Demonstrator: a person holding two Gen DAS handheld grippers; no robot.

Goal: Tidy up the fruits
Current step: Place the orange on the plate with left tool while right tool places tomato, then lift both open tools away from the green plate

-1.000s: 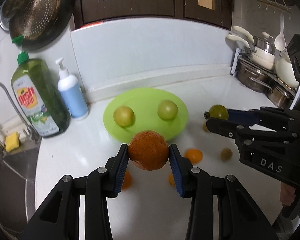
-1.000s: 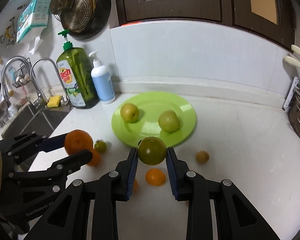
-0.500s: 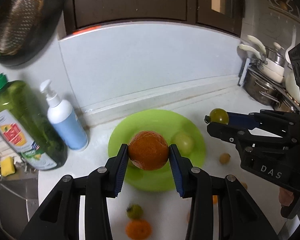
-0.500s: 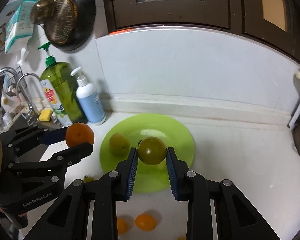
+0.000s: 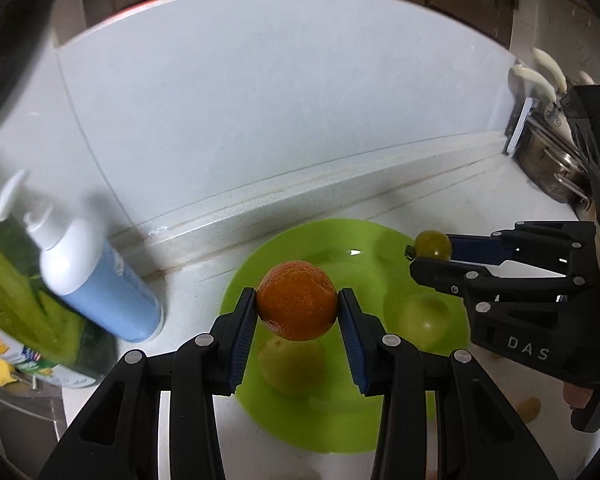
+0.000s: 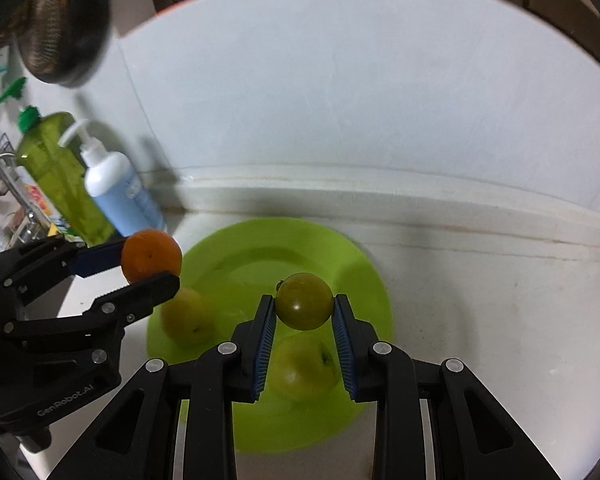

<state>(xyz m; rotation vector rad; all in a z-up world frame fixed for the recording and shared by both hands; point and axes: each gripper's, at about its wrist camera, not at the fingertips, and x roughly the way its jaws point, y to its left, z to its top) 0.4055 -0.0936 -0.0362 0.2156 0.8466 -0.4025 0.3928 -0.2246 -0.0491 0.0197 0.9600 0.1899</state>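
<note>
My left gripper (image 5: 297, 308) is shut on an orange (image 5: 297, 306) and holds it above the green plate (image 5: 340, 420). My right gripper (image 6: 304, 308) is shut on a dark green round fruit (image 6: 304, 306), also above the plate (image 6: 364, 272). Two yellow-green fruits lie on the plate: one (image 6: 186, 316) at the left and one (image 6: 304, 368) below my right gripper. In the left wrist view they show blurred, one (image 5: 292, 364) under the orange and one (image 5: 426, 316) to its right. The orange (image 6: 152, 256) and the dark fruit (image 5: 433, 245) each show in the other view.
A white and blue pump bottle (image 5: 96, 280) and a green dish soap bottle (image 6: 60, 176) stand left of the plate by the wall. A dark strainer (image 6: 60, 28) hangs top left. Pots and a utensil rack (image 5: 548, 152) are at the right. A small fruit (image 5: 528, 408) lies on the counter.
Both grippers have moved forward and down over the plate with their fruits held. The loose fruits on the counter have dropped out of view.
</note>
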